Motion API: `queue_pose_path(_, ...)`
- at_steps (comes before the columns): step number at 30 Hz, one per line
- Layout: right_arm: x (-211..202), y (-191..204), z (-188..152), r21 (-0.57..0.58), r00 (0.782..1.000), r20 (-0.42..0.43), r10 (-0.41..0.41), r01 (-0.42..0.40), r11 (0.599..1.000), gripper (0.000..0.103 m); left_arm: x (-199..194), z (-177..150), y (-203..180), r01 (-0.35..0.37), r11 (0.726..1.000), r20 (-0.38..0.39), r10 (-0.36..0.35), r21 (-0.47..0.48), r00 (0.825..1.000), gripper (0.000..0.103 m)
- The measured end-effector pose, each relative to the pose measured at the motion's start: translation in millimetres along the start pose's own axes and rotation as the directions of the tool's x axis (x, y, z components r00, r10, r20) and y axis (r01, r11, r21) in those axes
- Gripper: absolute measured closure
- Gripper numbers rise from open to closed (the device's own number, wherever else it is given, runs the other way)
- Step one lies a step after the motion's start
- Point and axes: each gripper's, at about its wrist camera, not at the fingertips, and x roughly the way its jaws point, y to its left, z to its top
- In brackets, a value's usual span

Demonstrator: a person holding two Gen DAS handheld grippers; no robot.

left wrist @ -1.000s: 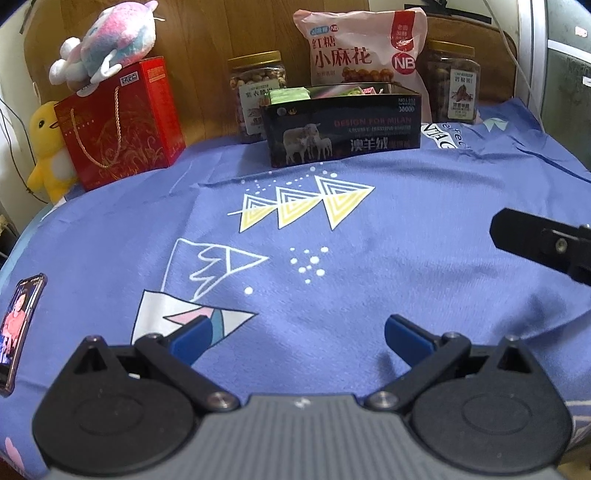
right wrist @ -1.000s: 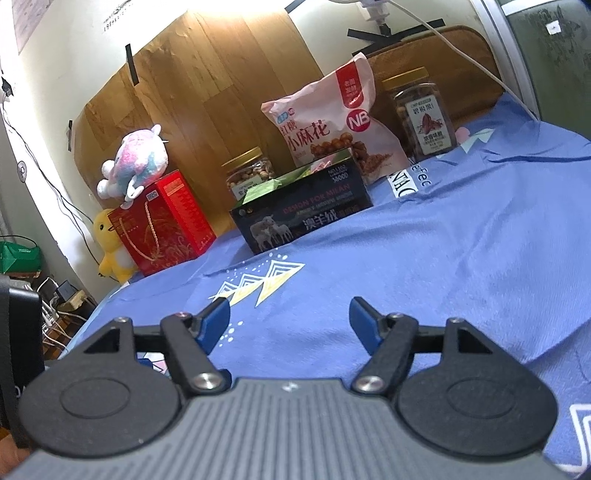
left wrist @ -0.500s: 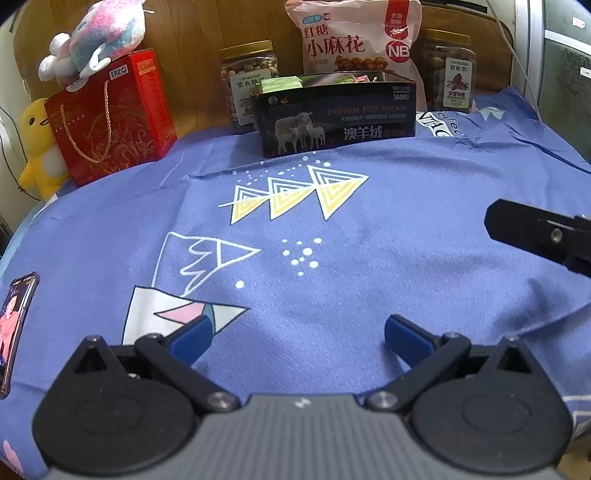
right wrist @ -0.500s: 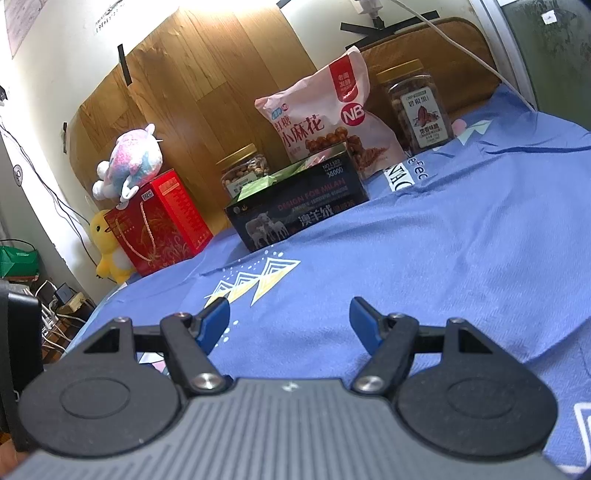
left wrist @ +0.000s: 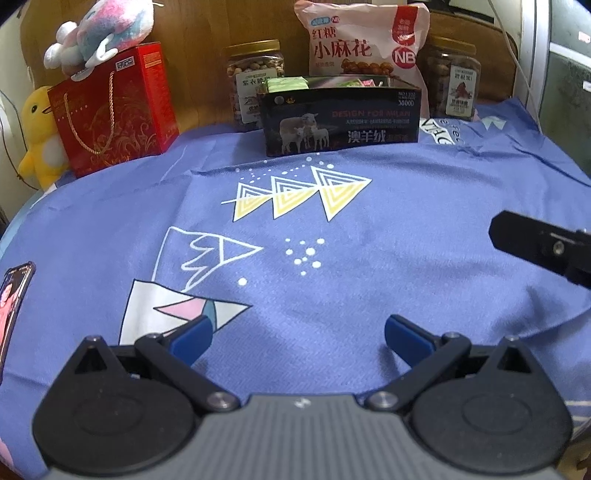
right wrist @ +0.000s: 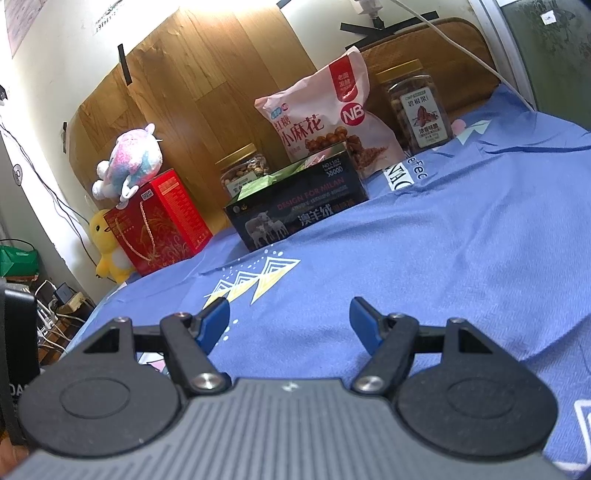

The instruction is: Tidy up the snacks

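Observation:
A dark open box [left wrist: 341,123] with sheep printed on its front stands at the far side of the blue cloth [left wrist: 424,206]; small green and pink snack packs show over its rim. It also shows in the right wrist view [right wrist: 299,210]. Behind it stand a pink snack bag [left wrist: 364,40] and two nut jars [left wrist: 253,75] [left wrist: 452,83]. My left gripper [left wrist: 297,334] is open and empty low over the cloth, well short of the box. My right gripper [right wrist: 290,319] is open and empty; part of it shows at the right edge of the left wrist view [left wrist: 543,245].
A red gift box [left wrist: 110,107] with a plush toy [left wrist: 101,31] on top stands at the far left, a yellow duck plush [left wrist: 35,140] beside it. A phone [left wrist: 13,299] lies at the cloth's left edge. A wooden board [right wrist: 207,88] backs the snacks.
The views shift slightly: both grippers have tilted and drifted a little relative to the box. Both stay open and empty. Nothing on the cloth has moved.

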Motion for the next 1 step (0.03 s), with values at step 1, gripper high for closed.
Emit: queue_pose_path(1, 0.3, -0.4, 0.0, -0.001, 1.0, -0.001, 0.0, 0.0, 1.0, 0.029, -0.7, -0.1, -0.4, 0.005, 1.0, 0.003, -0.005, 0.006, 1.0, 0.0)
